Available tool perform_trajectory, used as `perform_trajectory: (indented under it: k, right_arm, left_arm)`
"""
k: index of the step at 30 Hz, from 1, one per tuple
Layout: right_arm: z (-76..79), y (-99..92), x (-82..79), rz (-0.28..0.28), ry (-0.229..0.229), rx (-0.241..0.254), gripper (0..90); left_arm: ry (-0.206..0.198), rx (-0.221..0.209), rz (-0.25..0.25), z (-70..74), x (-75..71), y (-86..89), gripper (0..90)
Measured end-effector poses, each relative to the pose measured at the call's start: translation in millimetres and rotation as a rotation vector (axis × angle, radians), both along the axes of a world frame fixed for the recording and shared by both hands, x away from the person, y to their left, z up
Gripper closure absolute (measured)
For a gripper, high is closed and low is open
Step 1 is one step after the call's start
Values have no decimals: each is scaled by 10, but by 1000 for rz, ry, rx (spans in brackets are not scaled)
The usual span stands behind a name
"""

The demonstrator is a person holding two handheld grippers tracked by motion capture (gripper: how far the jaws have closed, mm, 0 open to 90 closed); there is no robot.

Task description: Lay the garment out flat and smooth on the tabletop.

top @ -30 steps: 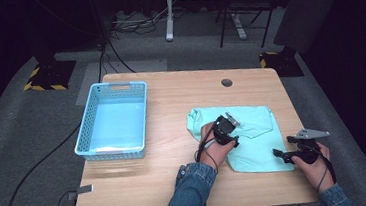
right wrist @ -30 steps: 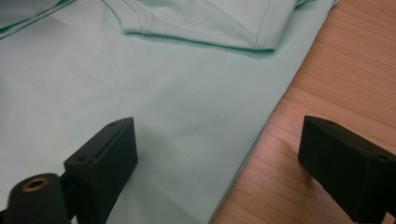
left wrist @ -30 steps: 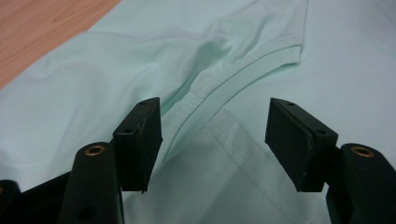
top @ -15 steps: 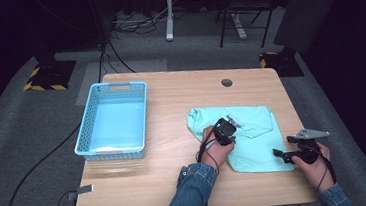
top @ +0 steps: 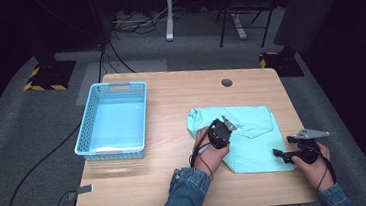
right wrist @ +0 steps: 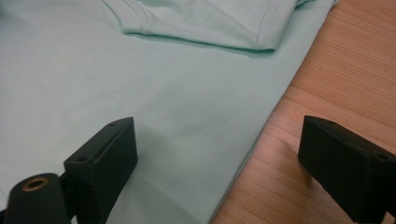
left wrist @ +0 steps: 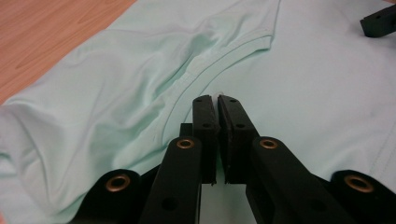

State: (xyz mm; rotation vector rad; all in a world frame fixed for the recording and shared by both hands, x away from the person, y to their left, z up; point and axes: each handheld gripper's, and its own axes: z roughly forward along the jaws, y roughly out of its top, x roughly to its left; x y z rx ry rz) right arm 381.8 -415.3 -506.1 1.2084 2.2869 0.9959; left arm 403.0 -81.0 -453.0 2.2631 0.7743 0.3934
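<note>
A mint-green shirt [top: 254, 142] lies folded on the right half of the wooden table [top: 170, 99]. My left gripper [top: 229, 124] is over the shirt's left part; its jaws have just closed. In the left gripper view they [left wrist: 215, 100] are pressed together with a sliver of the shirt [left wrist: 116, 93] pinched at the tips, near a curved seam. My right gripper [top: 278, 154] stands open at the shirt's lower right corner. In the right gripper view [right wrist: 219, 135] one jaw hangs over the shirt [right wrist: 163, 70] and the other over bare wood, with the cloth's edge between them.
A light blue perforated basket [top: 86, 141] sits on the table's left side. A round cable hole [top: 227, 82] is near the far edge. The right gripper's jaw [left wrist: 378, 21] shows far off in the left gripper view. Cables cross the floor around the table.
The left gripper's jaws have closed on the shirt's cloth and the left hand has shifted and risen slightly. The right gripper has stayed put.
</note>
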Motion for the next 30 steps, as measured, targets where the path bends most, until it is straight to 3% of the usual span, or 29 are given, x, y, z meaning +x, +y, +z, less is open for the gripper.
perform_trajectory:
  k: [5, 13, 24, 27, 30]
  right_arm:
    - [0, 0, 1, 1, -1, -1, 112]
    - [0, 1, 2, 0, -1, 0, 112]
    - [-1, 1, 2, 0, -1, 0, 112]
    - [-1, 1, 2, 0, -1, 0, 112]
    - [-1, 1, 2, 0, -1, 0, 112]
  left_arm:
    - [-16, 2, 17, 46, -141, 190, 855]
    - [-9, 2, 50, 25, -330, 493, 855]
    - [30, -6, 67, -104, -529, 656, 823]
    - [44, -20, 75, -92, -609, 719, 779]
    - [71, -46, 85, -77, -666, 780, 643]
